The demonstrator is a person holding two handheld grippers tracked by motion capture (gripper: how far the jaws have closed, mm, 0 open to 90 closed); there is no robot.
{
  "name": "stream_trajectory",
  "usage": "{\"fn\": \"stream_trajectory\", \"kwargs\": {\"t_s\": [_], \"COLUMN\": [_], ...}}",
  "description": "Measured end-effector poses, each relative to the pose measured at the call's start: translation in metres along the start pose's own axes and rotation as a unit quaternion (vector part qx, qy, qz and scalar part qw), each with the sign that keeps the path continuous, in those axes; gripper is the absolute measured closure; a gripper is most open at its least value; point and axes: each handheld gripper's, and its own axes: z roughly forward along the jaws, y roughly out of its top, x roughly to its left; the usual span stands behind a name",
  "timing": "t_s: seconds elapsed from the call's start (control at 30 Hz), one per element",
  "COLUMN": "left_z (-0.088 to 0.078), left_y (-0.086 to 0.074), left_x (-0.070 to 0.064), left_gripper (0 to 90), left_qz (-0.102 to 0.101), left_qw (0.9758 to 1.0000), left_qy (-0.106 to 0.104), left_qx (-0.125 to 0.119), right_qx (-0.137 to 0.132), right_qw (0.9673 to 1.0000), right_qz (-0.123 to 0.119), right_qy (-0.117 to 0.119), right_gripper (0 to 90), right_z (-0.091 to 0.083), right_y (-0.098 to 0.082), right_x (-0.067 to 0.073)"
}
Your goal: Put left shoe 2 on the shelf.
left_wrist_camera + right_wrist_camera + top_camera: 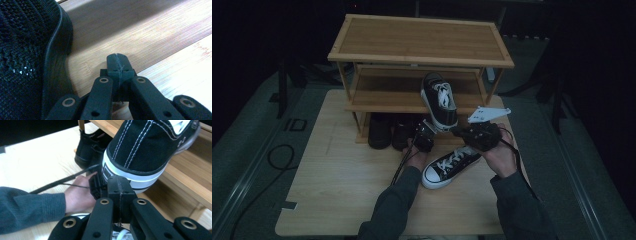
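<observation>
A black sneaker with white laces [439, 100] sits on the middle shelf of a wooden shoe rack [419, 37], its heel [145, 147] overhanging the shelf's front edge. Its mate [449, 167] lies on the table between my hands. My left gripper [426, 129] is below and left of the overhanging heel, and its jaws [117, 62] are shut on nothing beside a black mesh shoe [25, 62]. To the right of the heel, my right gripper [458, 131] is also shut and empty; its tips [119, 186] are just below the white sole.
Two dark shoes [379, 131] [404, 131] stand under the rack's lowest shelf. The light wooden table [337, 195] has bare room at left and front. The left hand [77, 195] and its cable lie close to my right gripper's jaws.
</observation>
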Motion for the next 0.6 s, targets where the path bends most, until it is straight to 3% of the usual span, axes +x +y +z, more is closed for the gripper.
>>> {"fn": "stream_trajectory", "kwargs": {"t_s": [0.07, 0.13, 0.17, 0.27, 0.6], "left_z": [0.000, 0.000, 0.000, 0.000, 0.000], "left_y": [0.000, 0.000, 0.000, 0.000, 0.000], "left_x": [0.000, 0.000, 0.001, 0.000, 0.001], "left_gripper": [90.0, 90.0, 90.0, 90.0, 90.0], "left_qz": [-0.002, -0.002, -0.002, -0.002, 0.003], "left_qw": [1.0000, 1.0000, 1.0000, 1.0000, 1.0000], "left_qy": [0.000, -0.001, -0.002, -0.003, 0.000], "left_qx": [-0.001, -0.001, 0.000, -0.001, 0.003], "right_qx": [-0.005, -0.003, -0.005, -0.014, -0.020], "right_qw": [1.0000, 0.9993, 0.9991, 0.9996, 0.9997], "right_qz": [0.002, 0.003, 0.009, 0.019, 0.013], "right_qy": [-0.005, -0.037, -0.041, -0.014, -0.006], "right_gripper": [90.0, 90.0, 90.0, 90.0, 90.0], "right_z": [0.003, 0.009, 0.012, 0.015, 0.029], "right_y": [0.000, -0.001, 0.000, 0.002, 0.014], "right_x": [0.001, 0.002, 0.000, -0.003, 0.006]}}
